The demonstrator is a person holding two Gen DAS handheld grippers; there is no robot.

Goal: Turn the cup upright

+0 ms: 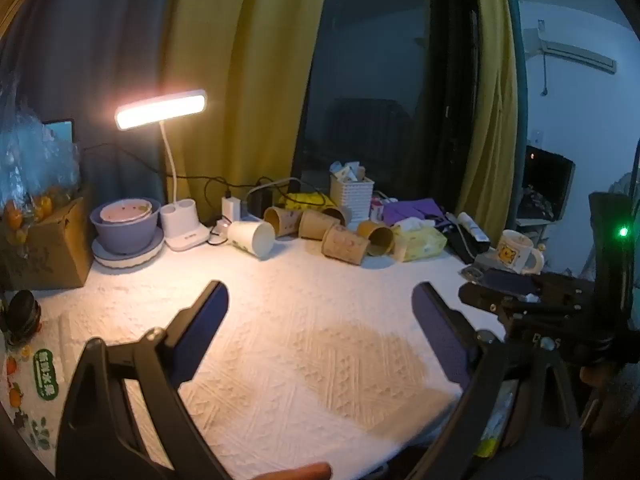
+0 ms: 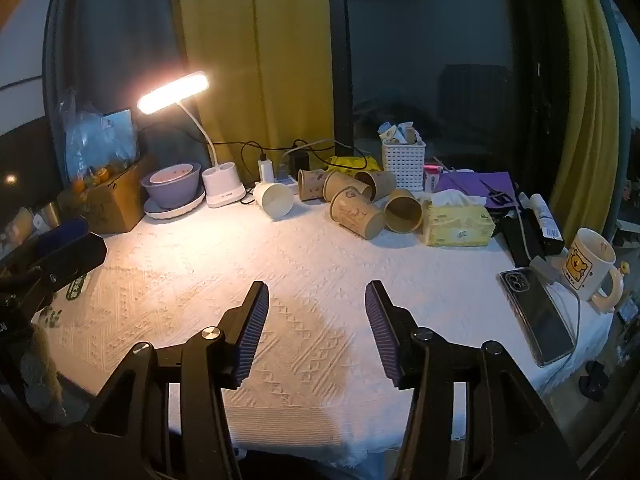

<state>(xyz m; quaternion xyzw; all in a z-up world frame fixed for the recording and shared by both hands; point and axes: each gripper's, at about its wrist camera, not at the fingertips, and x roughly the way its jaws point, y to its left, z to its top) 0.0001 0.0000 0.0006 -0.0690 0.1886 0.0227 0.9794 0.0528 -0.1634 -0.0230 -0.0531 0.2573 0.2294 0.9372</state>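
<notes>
A white paper cup (image 1: 253, 237) lies on its side at the back of the white-clothed table (image 1: 300, 340), mouth toward me; it also shows in the right wrist view (image 2: 274, 199). Several brown paper cups (image 1: 345, 242) lie tipped over to its right, also in the right wrist view (image 2: 356, 213). My left gripper (image 1: 320, 292) is open and empty over the table's middle, well short of the cups. My right gripper (image 2: 317, 292) is open and empty, also short of the cups. The right gripper shows at the right of the left wrist view (image 1: 520, 292).
A lit desk lamp (image 2: 224, 192), purple bowls (image 2: 172, 188) and a cardboard box (image 2: 112, 200) stand back left. A white basket (image 2: 402, 164), tissue pack (image 2: 458, 226), phone (image 2: 538, 316) and bear mug (image 2: 590, 270) sit at the right. Cables run along the back.
</notes>
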